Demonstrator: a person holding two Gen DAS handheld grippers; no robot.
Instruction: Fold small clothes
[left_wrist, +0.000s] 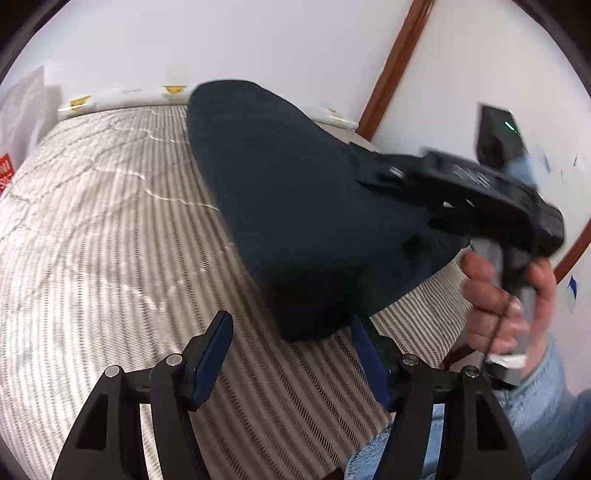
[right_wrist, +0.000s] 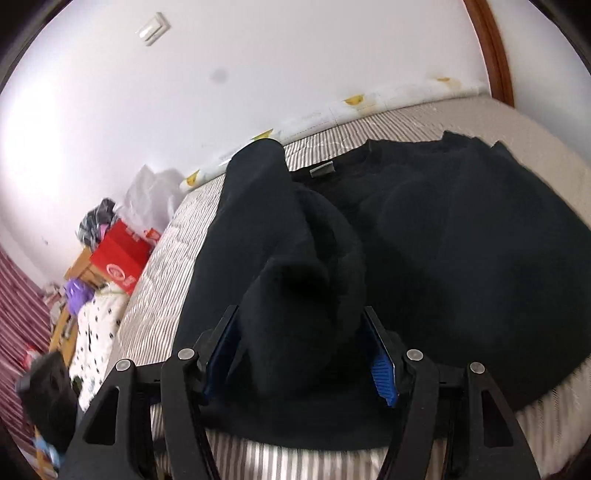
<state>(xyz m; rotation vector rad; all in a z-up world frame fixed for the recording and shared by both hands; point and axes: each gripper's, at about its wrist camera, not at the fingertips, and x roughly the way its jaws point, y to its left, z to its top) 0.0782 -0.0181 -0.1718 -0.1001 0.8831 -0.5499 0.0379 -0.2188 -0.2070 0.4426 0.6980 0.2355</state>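
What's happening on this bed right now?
A person holds a claw tool in each hand over a dark sweater spread on a striped mattress. The right claw is open with a raised fold of the sweater bulging between its blue pads, which stand apart from it. The left claw is open too, with nothing between its pads, just short of the sweater's near edge. The neckline with its label faces the far wall. No neat fold has been laid down yet.
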